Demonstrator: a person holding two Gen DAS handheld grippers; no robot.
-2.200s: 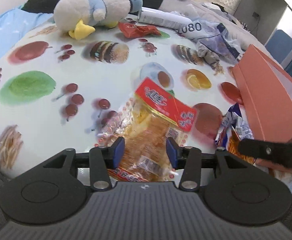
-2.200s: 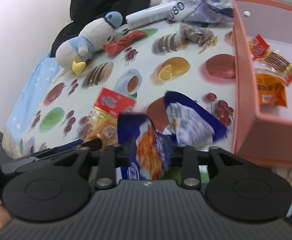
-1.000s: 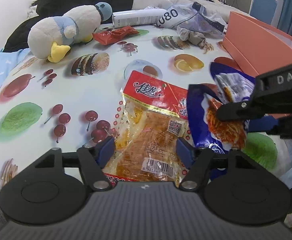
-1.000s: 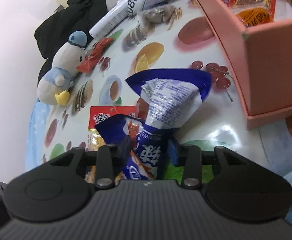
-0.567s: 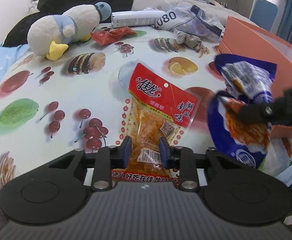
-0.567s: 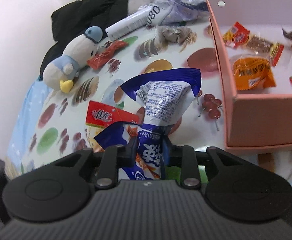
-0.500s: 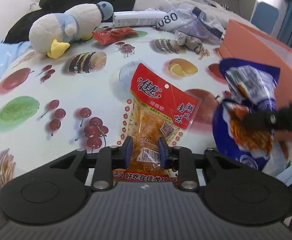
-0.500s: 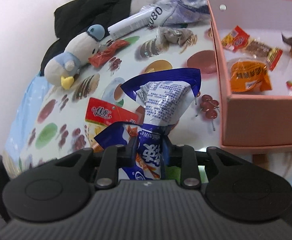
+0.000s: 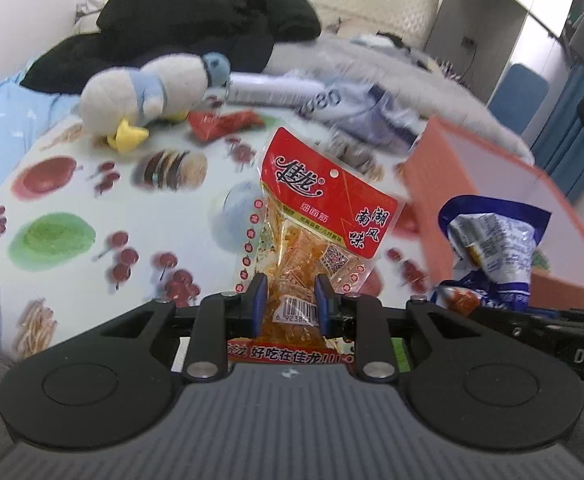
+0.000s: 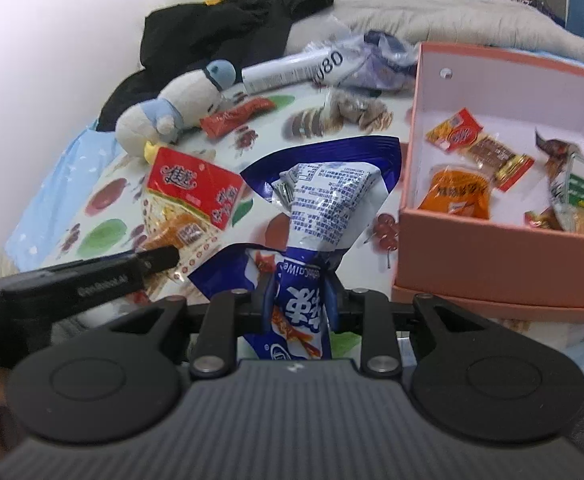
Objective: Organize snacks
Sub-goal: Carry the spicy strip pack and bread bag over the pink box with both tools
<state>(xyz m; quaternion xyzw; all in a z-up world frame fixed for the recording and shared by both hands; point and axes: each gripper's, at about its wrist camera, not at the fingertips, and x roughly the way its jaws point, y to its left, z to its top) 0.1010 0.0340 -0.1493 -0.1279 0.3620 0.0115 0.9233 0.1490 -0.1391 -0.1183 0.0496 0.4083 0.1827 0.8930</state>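
Observation:
My left gripper [image 9: 288, 300] is shut on a clear snack bag with a red header [image 9: 312, 220] and holds it upright above the fruit-print tablecloth [image 9: 72, 200]. The same bag shows in the right wrist view [image 10: 192, 196]. My right gripper [image 10: 299, 300] is shut on a crumpled blue snack bag [image 10: 324, 196], lifted just left of the pink box [image 10: 492, 264]. The blue bag also shows at the right of the left wrist view [image 9: 492, 248], in front of the pink box [image 9: 452, 188]. The box holds several small snack packets [image 10: 460, 196].
A plush penguin [image 9: 148, 92] lies at the far left of the table, a red snack packet [image 9: 224, 122] beside it. A white tube [image 10: 292, 68], a crumpled plastic bag [image 10: 376, 60] and a brown packet [image 10: 356, 112] lie at the back. Black clothes [image 9: 196, 28] lie behind.
My left gripper has closed on the red-header bag and lifted it off the cloth to upright. My right gripper has carried the blue bag up beside the pink box.

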